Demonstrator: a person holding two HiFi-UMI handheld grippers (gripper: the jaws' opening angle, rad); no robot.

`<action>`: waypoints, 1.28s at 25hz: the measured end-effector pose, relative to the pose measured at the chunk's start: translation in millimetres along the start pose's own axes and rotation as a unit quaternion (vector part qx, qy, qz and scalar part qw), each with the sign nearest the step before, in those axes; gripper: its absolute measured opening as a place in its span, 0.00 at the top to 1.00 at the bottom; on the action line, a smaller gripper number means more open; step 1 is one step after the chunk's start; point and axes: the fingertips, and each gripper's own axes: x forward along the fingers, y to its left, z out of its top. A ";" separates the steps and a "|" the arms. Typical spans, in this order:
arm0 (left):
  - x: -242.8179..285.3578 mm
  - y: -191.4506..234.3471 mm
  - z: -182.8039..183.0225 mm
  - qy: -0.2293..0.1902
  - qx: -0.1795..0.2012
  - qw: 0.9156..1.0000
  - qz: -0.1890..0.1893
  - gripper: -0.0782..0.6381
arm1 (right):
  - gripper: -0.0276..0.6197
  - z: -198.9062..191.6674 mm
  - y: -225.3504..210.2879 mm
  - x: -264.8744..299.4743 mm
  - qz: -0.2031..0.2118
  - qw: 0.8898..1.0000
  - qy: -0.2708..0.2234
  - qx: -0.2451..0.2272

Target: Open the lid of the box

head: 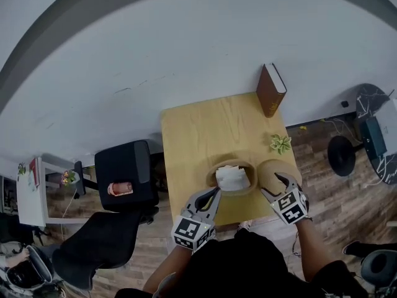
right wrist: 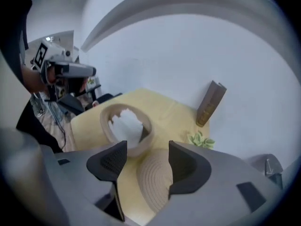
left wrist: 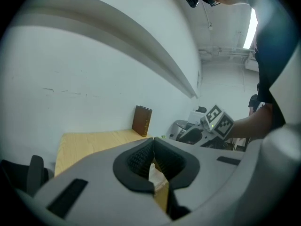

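Box (head: 231, 161) stood near the front edge of the wooden table (head: 198, 129), round, tan and open, with crumpled white paper (head: 232, 177) filling its inside. Its lid (head: 271, 172) lay flat on the table just beside it, on the right, top side up.

Only the head view gave the whole layout: the left gripper (head: 214, 194) reaching to the box's left rim, the right gripper (head: 280, 182) over the lid, a brown book (head: 272, 89) standing at the far edge against the wall, a small green leafy thing (head: 280, 143) between book and lid, and a black chair (head: 124, 166) left of the table.

The left gripper view alone showed that gripper's grip. The fingers of the left gripper (left wrist: 153, 161) were pressed almost together, pinching a thin tan edge with white behind it, which was the box rim. The box's bowl was hidden there behind the jaws, though the book (left wrist: 142, 120) showed beyond.

The right gripper view showed the lid's texture, which the head view did not. The lid (right wrist: 153, 178) was ribbed in concentric rings. The right gripper (right wrist: 146, 149) held its fingers spread, with the lid between and below them and no pad clearly pressing on it. The box (right wrist: 106, 121) sat just beyond, its paper (right wrist: 126, 124) rising above the rim.
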 end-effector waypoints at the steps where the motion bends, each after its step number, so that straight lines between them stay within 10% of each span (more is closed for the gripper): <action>1: -1.1 0.2 0.9 -0.003 0.002 1.000 -0.001 0.87 | 0.51 17.5 1.7 -7.2 -0.005 1.000 -0.028 0.009; 13: -31.1 2.0 20.2 -0.032 0.018 0.999 0.010 0.87 | 0.67 165.8 44.3 -100.3 -0.037 0.949 -0.312 -0.022; 20: -46.0 2.9 40.3 -0.055 0.037 0.998 0.022 0.87 | 0.93 179.3 41.2 -125.6 -0.057 0.926 -0.373 0.030; 32: -57.9 2.4 51.2 -0.070 0.056 0.996 0.031 0.87 | 0.93 188.7 57.1 -139.2 -0.059 0.917 -0.395 0.001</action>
